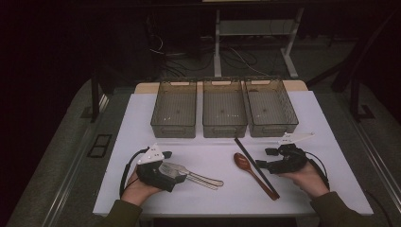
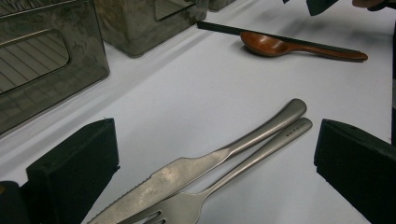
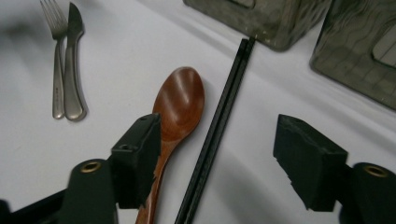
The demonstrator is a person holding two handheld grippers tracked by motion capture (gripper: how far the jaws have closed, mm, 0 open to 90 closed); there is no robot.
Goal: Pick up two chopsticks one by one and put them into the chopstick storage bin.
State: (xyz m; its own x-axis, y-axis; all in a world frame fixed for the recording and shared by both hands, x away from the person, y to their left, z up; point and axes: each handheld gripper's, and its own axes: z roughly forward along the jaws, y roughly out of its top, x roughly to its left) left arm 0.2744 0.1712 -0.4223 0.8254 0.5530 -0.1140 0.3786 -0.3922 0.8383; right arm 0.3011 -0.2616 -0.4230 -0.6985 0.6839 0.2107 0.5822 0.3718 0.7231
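Note:
A steel knife [image 2: 187,170] and fork [image 2: 261,154] lie side by side on the white table, between the wide-apart jaws of my left gripper [image 2: 215,158], which is open and touches neither. In the high view, the left gripper [image 1: 177,174] sits at the front left over the cutlery's heads. A brown wooden spoon [image 1: 243,162] and a pair of black chopsticks [image 1: 250,158] lie right of centre. My right gripper [image 3: 224,158] is open with the chopsticks [image 3: 219,121] between its jaws, untouched. The spoon [image 3: 180,100] runs under its left jaw.
Three smoky translucent bins [image 1: 174,109] [image 1: 224,109] [image 1: 270,108] stand in a row at the back of the table, all with nothing in them. The chopsticks' far tip lies close to the front of the middle bin. The white mat [image 1: 142,142] ends near both forearms.

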